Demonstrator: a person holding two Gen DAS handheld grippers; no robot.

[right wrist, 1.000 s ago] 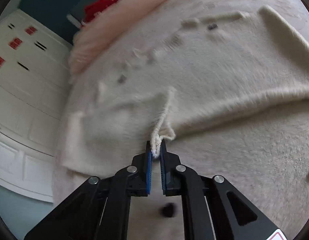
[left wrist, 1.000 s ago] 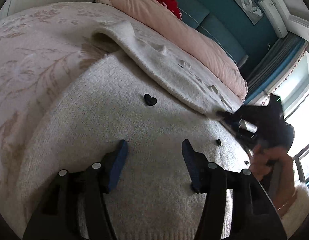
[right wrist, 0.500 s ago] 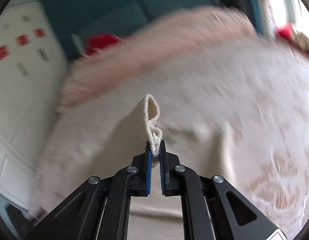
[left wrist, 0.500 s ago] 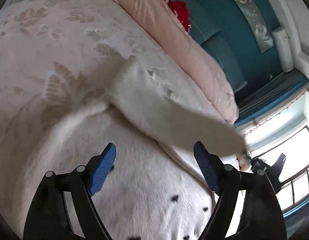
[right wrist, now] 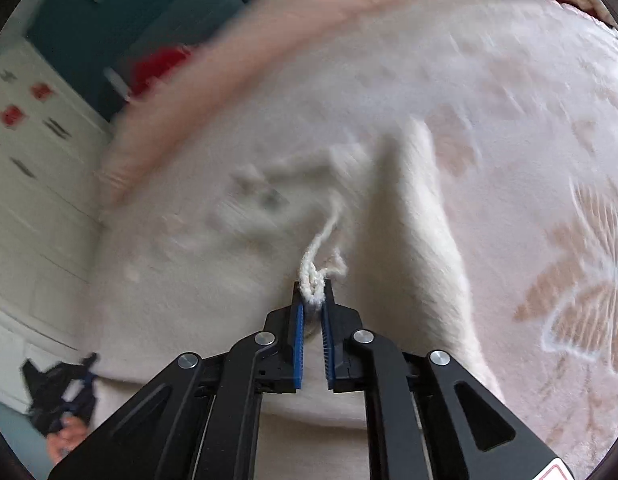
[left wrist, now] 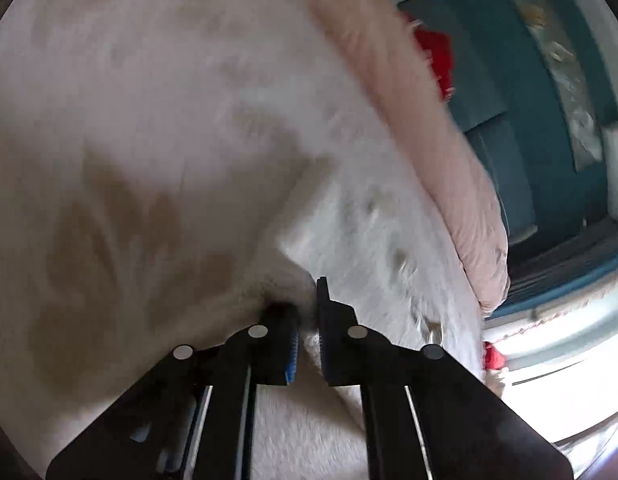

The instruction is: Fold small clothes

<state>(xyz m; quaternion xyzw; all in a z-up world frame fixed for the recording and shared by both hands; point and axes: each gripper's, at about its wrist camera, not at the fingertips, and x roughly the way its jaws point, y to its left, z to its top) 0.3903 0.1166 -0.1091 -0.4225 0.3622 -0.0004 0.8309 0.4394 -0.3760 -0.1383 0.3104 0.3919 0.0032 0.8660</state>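
Mostly, both views are smeared by motion blur, so fine detail is hard to read. At the far left of the right wrist view, a white cabinet with red marks is streaky, and low in that corner the left gripper shows only as a dark blurred shape above a cut-off piece of a hand. In its own wrist view, the left gripper has its jaws drawn in close on a fold of the cream sweater; the fuzzy cloth fills the narrow gap and hides the left fingertip, so exactly where the pads press cannot be made out. Left of it, the floral bedspread is a pale wash with brownish blotches. Further right, the sweater lies on the bed, its small dark marks reduced to smudges. In the right wrist view the right gripper is clamped on a bunched, ribbed edge of the sweater, with a twisted strand rising from between the blue pads. The garment's lower part is hidden behind the gripper arms. Beyond, a pink duvet runs along the bed's far side, a red object against it too blurred to identify. At right, the bedspread's flower pattern is clearer.
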